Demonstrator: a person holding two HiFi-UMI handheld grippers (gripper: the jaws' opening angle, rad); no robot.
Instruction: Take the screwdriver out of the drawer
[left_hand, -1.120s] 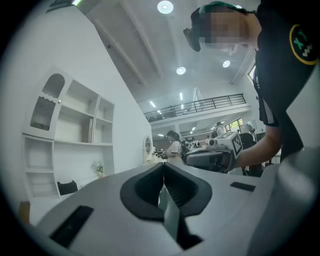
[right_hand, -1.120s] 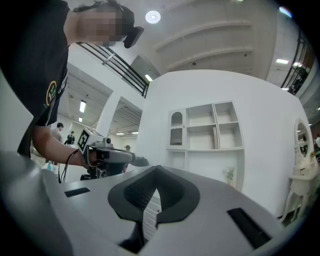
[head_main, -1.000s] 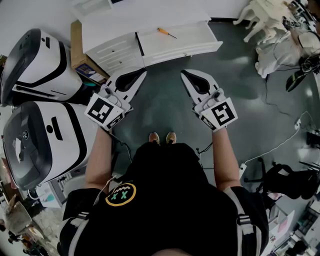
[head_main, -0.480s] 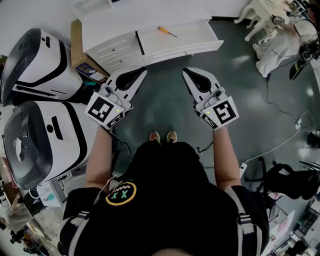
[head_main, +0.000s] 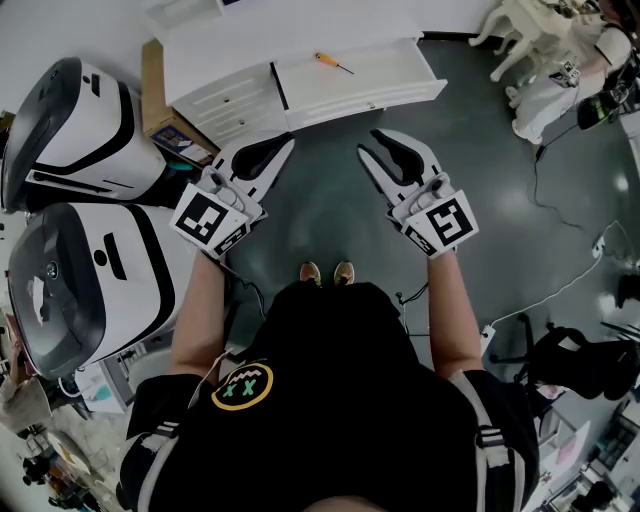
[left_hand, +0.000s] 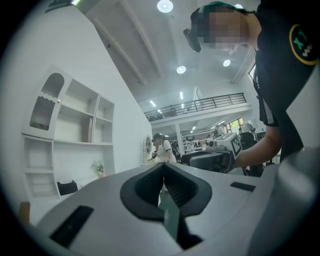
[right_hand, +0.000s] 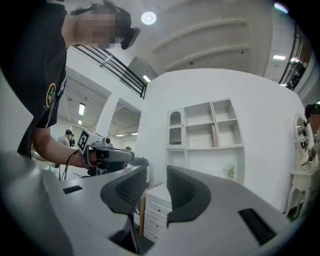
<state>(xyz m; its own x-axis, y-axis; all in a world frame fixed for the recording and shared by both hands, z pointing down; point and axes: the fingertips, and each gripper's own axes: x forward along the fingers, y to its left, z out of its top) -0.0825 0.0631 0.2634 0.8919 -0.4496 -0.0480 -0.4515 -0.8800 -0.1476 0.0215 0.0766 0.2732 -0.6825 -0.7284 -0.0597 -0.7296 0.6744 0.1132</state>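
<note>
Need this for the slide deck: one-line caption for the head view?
Person faces open white drawer holding an orange-handled screwdriver; left gripper shut, right gripper opening its empty jaws, both short of it.

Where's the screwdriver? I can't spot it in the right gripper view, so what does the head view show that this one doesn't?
Only the head view: the orange-handled screwdriver lying in the open drawer, ahead of both grippers. Only the right gripper view: the wall shelves. Both: the white drawer unit, the shut left gripper, and the right gripper, its jaws opening with nothing between them.
</note>
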